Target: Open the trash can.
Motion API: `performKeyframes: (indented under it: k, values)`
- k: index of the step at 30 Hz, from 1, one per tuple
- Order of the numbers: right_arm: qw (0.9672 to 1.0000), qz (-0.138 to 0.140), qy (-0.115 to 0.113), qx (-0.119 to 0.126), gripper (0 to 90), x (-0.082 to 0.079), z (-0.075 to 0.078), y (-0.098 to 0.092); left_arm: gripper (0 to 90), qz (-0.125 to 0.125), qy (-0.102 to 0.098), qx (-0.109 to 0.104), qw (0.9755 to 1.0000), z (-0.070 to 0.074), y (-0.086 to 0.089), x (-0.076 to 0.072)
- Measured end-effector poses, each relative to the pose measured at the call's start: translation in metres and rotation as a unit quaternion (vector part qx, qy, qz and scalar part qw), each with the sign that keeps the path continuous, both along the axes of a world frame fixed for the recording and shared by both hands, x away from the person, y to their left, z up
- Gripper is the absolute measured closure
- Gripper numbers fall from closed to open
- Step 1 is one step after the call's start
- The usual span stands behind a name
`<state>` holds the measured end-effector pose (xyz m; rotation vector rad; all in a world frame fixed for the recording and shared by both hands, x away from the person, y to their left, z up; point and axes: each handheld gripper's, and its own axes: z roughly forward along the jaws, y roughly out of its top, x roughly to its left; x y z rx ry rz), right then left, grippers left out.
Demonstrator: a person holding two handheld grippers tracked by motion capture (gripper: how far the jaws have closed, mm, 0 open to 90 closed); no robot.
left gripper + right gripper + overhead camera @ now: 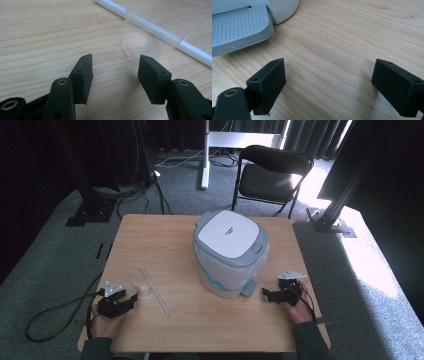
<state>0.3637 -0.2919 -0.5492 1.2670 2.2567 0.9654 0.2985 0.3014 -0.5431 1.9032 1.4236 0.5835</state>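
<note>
Plastic so clear that the cup [150, 32] is hard to make out lies tipped on the pale wood-grain counter [200, 315], its round base just ahead of the left claw [115, 71], whose blocky black jaws gape wide with nothing between them. A thin white straw [195, 51] runs behind it. The right claw [329, 82] is also wide, near the bin's [231, 252] ribbed grey pedal [237, 27].
</note>
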Motion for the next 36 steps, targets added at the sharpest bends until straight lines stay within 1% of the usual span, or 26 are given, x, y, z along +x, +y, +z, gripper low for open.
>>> performKeyframes:
  k: [6, 7, 14, 17, 21, 22, 24, 27, 31, 36]
  values:
    - [1.0, -0.004, 0.0, 0.0, 11.1, 0.0, 0.0, 0.001, 45.7, 0.0, 0.0, -0.002, 1.0, 0.0, 0.0, 0.0]
    - [0.9999, -0.01, 0.001, 0.0, 11.1, 0.001, 0.0, 0.002, 45.3, -0.001, 0.0, -0.002, 1.0, 0.0, 0.0, 0.0]
    - [1.0, -0.008, 0.001, 0.0, 11.6, 0.001, 0.0, 0.002, 45.1, -0.001, 0.0, -0.001, 1.0, 0.0, 0.0, -0.001]
    - [1.0, -0.008, 0.004, -0.003, 15.3, 0.002, 0.002, 0.001, 45.0, -0.001, 0.0, -0.001, 1.0, 0.0, 0.0, -0.001]
    - [0.9999, -0.009, 0.007, -0.005, 17.0, 0.001, 0.003, 0.002, 45.0, -0.002, 0.0, -0.001, 1.0, 0.0, 0.0, -0.001]
    - [0.9999, -0.009, 0.007, -0.005, 20.3, 0.001, 0.004, 0.002, 44.9, -0.002, 0.0, -0.002, 1.0, 0.0, 0.0, -0.001]
    - [0.9999, -0.009, 0.008, -0.007, 21.2, 0.001, 0.004, 0.002, 44.9, -0.001, 0.0, -0.001, 1.0, 0.0, 0.0, -0.001]
    - [0.9999, -0.009, 0.003, -0.009, 22.8, -0.001, 0.007, 0.003, 44.9, -0.001, 0.0, -0.002, 1.0, 0.0, 0.0, -0.001]
    - [0.9999, -0.008, -0.011, -0.003, 25.2, -0.003, 0.014, 0.004, 44.8, -0.002, 0.0, -0.002, 1.0, 0.0, 0.0, -0.001]
    - [0.9999, -0.007, -0.015, 0.003, 25.2, -0.004, 0.019, 0.004, 44.7, -0.001, 0.0, -0.004, 1.0, 0.0, 0.0, -0.001]
